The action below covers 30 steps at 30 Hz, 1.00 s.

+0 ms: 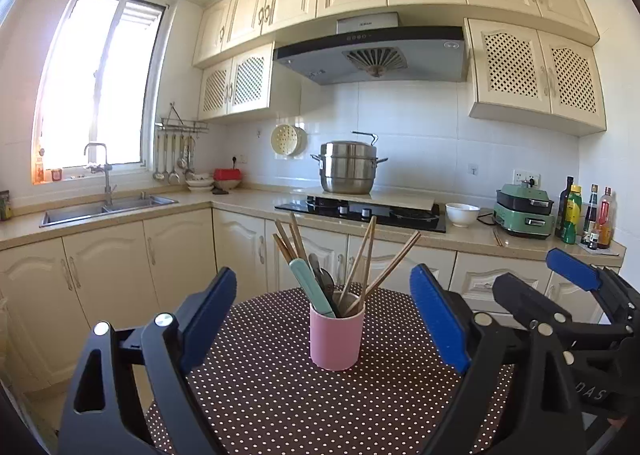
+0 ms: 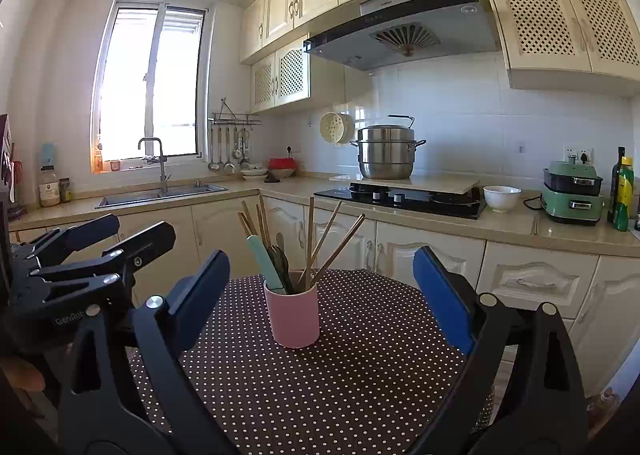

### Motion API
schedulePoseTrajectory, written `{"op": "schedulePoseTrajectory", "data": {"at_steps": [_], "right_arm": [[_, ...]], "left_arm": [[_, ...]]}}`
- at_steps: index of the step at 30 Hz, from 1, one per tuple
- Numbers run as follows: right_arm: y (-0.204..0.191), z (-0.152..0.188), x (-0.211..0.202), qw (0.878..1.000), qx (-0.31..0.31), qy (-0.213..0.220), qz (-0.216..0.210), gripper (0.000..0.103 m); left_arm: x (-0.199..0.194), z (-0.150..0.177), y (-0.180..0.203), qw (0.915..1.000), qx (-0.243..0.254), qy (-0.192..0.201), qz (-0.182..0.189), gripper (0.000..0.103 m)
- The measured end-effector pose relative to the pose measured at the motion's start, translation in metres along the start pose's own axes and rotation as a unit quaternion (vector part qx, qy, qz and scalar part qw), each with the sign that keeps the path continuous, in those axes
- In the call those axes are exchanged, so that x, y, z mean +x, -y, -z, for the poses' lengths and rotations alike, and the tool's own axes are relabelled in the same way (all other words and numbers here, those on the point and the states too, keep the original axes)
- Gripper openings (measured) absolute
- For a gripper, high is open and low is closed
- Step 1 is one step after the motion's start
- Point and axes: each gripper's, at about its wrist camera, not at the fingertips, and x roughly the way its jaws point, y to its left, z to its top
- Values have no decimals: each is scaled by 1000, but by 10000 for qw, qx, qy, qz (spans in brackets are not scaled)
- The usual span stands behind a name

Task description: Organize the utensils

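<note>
Left wrist view: the left claw point(image 1: 324, 321) gapes empty before the pink cylindrical utensil holder point(image 1: 337, 336), which stands on the polka-dot counter point(image 1: 280, 395) holding wooden chopsticks point(image 1: 394, 265). Right wrist view: the right claw point(image 2: 322, 297) is likewise wide and empty; "GenRob" is legible on the left claw's body.

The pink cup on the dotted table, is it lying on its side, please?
No, the pink cup stands upright on the dotted table, with chopsticks sticking up out of it.

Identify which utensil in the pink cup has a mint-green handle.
The thick flat-handled one leaning left at the front of the pink cup. The wooden chopsticks are thin brown sticks, and the utensil beside it is dark.
</note>
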Motion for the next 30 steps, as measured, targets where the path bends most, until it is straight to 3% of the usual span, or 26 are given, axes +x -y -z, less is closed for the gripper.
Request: {"op": "schedulePoseTrajectory", "data": {"at_steps": [10, 30], "right_arm": [[1, -7, -8, 10000, 39, -80, 22, 94], [1, -8, -13, 9999, 18, -95, 118, 94]], "left_arm": [[-19, -9, 6, 9997, 109, 217, -96, 87], [-15, -13, 10, 9997, 128, 195, -67, 87]]}}
